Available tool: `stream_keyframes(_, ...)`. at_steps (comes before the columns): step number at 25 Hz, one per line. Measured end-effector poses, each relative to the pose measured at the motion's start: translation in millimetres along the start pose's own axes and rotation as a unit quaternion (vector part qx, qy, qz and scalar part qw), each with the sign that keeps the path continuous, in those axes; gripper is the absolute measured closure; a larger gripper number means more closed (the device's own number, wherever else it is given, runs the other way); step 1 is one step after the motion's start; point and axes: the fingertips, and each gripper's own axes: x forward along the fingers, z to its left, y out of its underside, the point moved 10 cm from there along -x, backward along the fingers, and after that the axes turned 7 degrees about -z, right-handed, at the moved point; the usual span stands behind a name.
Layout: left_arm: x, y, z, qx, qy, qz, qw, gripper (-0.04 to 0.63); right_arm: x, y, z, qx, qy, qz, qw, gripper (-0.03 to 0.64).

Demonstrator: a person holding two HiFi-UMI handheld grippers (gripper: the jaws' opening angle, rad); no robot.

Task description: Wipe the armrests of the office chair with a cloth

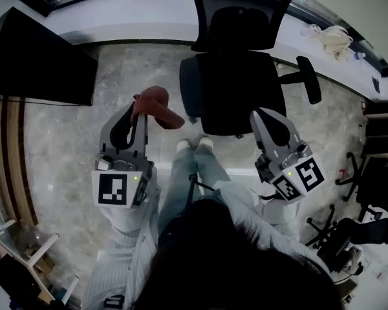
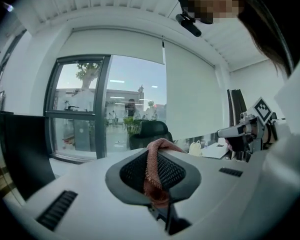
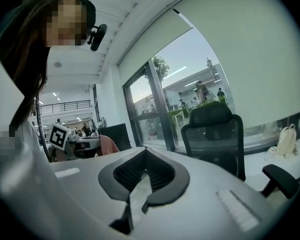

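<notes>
The black office chair (image 1: 236, 76) stands ahead of me by the window ledge, its right armrest (image 1: 308, 79) sticking out to the side. My left gripper (image 1: 138, 113) is shut on a reddish-brown cloth (image 1: 157, 106), which droops from its tips left of the chair seat. In the left gripper view the cloth (image 2: 157, 171) hangs over and down between the jaws of the left gripper (image 2: 155, 151). My right gripper (image 1: 258, 115) is shut and empty, close to the seat's front right corner. The right gripper view shows the right gripper (image 3: 144, 150), the chair (image 3: 212, 129) and an armrest (image 3: 280, 179) beyond.
A dark panel (image 1: 39, 60) stands at the left. A white ledge (image 1: 149, 11) runs under the window, with a pale bag (image 1: 333, 41) on it at the right. More chair bases (image 1: 368, 192) crowd the right side. The person's legs (image 1: 194, 173) are between the grippers.
</notes>
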Motion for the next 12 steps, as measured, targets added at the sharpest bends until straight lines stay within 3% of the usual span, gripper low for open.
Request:
stream_keyframes(4, 36, 13, -9, -0.005, 0.024, 0.011, 0.9996, 0.565, 6, 11, -13, 0.004, 0.013, 0.014, 1.0, 0.615)
stream_keyframes(7, 64, 26, -18, 0.013, 0.044, 0.033, 0.9984, 0.565, 11, 20, -18, 0.015, 0.016, 0.022, 1.0, 0.615)
stream_keyframes(12, 149, 49, -16, 0.032, 0.024, 0.027, 0.9988, 0.565, 26, 34, -31, 0.035, 0.011, 0.043, 0.998, 0.615)
